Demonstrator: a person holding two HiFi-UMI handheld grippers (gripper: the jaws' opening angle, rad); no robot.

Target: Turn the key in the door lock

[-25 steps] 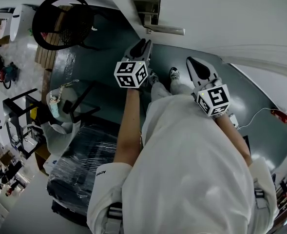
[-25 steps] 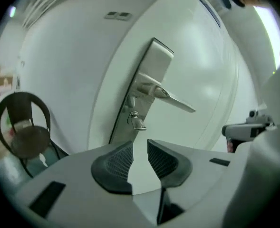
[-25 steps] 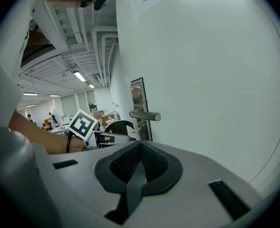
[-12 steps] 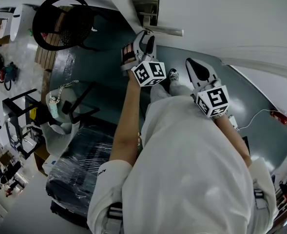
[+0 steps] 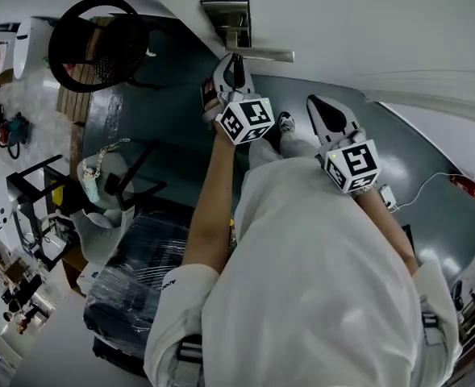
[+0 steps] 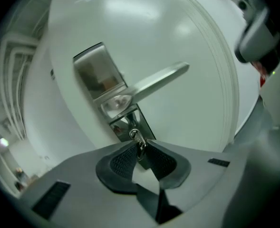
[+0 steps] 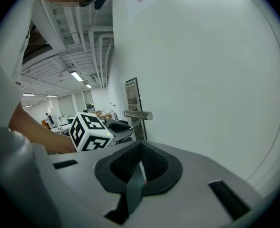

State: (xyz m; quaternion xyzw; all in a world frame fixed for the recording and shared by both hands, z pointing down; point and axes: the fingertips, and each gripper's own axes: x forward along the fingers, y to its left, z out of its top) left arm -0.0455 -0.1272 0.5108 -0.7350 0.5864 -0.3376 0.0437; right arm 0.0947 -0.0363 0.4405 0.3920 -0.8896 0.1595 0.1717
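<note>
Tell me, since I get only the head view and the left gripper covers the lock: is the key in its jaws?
Observer: Yes. In the left gripper view the left gripper has just been closing, and its pads pinch the key.
Operator: Is the key in the lock?
Observer: Yes, it sticks out of the lock plate just under the handle.
Operator: And the right gripper?
Observer: The right gripper is shut on nothing and faces bare door.
</note>
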